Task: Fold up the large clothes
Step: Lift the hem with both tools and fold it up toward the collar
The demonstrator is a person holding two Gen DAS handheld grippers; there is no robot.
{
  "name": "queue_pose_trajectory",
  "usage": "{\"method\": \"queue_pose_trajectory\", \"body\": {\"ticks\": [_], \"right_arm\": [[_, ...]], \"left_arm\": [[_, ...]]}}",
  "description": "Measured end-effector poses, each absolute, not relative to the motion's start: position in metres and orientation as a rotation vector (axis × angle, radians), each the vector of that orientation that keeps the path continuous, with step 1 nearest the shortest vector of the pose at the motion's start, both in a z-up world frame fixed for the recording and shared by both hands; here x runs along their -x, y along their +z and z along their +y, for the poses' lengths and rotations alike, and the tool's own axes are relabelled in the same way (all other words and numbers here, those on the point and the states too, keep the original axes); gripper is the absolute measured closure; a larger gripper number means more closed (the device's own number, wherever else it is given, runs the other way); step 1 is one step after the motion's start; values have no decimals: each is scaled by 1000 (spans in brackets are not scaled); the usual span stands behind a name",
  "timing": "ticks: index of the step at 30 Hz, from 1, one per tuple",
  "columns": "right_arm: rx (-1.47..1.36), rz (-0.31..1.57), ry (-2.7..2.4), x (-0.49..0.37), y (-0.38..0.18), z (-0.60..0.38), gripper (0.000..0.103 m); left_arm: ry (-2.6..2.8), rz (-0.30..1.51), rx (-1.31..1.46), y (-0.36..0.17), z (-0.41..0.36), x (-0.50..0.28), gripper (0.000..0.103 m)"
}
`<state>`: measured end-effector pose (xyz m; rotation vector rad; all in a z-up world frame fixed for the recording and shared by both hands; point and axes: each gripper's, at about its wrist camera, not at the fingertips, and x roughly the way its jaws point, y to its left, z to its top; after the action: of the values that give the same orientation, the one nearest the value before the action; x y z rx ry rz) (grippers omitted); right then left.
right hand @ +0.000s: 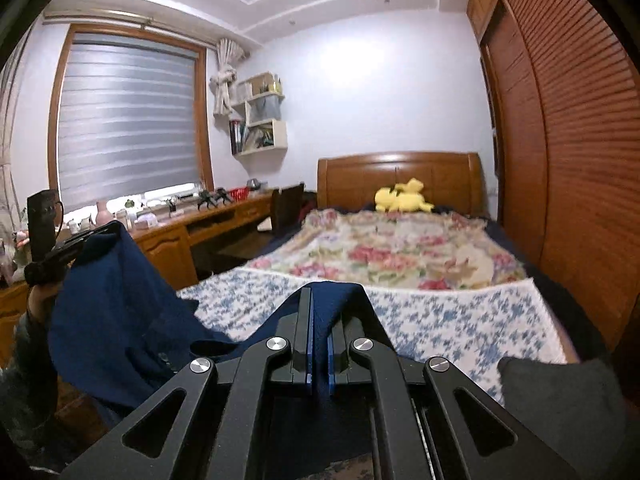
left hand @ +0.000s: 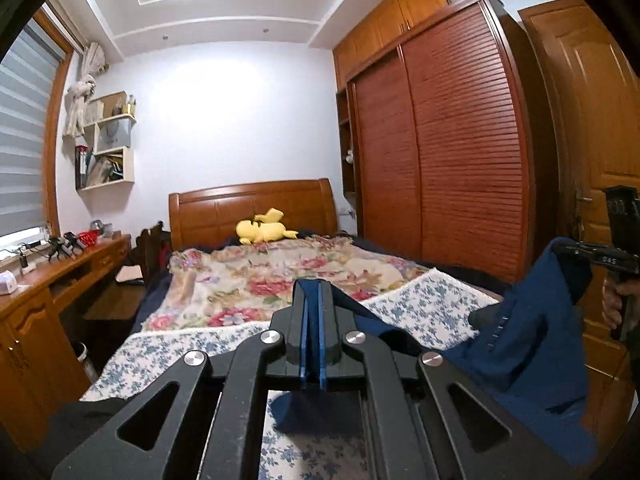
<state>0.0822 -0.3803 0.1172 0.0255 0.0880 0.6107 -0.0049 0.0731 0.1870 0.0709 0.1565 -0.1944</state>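
A dark blue garment (left hand: 532,352) hangs in the air between my two grippers, above the foot of the bed. My left gripper (left hand: 314,292) is shut on one edge of it. My right gripper (right hand: 320,300) is shut on another edge, with cloth (right hand: 120,312) draped over its fingertips. In the left wrist view the right gripper (left hand: 576,250) shows at the far right, holding the cloth up. In the right wrist view the left gripper (right hand: 76,246) shows at the far left, also holding the cloth up. The garment sags between them.
The bed (left hand: 424,304) has a blue-flowered white sheet near me and a floral blanket (left hand: 260,280) beyond. A yellow plush toy (left hand: 262,230) lies by the headboard. A wooden desk (left hand: 52,280) stands left, a wardrobe (left hand: 452,152) right, a door (left hand: 592,120) far right.
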Motion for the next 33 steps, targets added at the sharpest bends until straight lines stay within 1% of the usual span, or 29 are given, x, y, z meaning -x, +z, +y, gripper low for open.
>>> {"method": "queue_pose_trajectory", "body": {"ticks": [4,7,10,13,15,18,22,26,27,28,29,30,31,32,33], "right_arm": [[-25,148,562,-104,97,-382,99],[5,219,512,-135,75,-367,99],[38,279,471,-184,56,-348,99],[38,298,428,-227,42,-334,99],[42,313,410,-248,39,-324,99],[73,364,399,-273,16,-311,98],[144,435,346,-280,-6,-296,98],[136,473,311,-287,-13,-293,92],[129,469,307,-290,-8,-288,87],[124,453,294,-285,-6,-290,78],[126,436,275,-285,-2,-286,72],[133,420,259,-287,2,-280,59],[140,405,250,-280,4,-279,54],[142,391,243,-274,9,-277,54],[142,387,247,-271,9,-275,52]], "left_arm": [[-167,204,-58,169,80,-22,99],[-126,260,-62,143,83,-55,99],[-91,324,-57,112,86,-100,99],[-53,379,-31,81,96,-146,99],[-52,398,-18,71,95,-158,99],[-61,442,-27,46,92,-181,99],[-67,489,-24,17,84,-198,99],[-77,515,-58,-13,77,-206,99],[-81,516,-58,-15,77,-208,98],[-86,520,-58,-21,76,-209,97],[-89,522,-55,-25,76,-209,96],[-95,522,-51,-25,76,-209,91],[-110,519,-35,-28,77,-208,79],[-120,512,-18,-30,79,-206,71],[-125,505,-9,-30,80,-206,55]]}}
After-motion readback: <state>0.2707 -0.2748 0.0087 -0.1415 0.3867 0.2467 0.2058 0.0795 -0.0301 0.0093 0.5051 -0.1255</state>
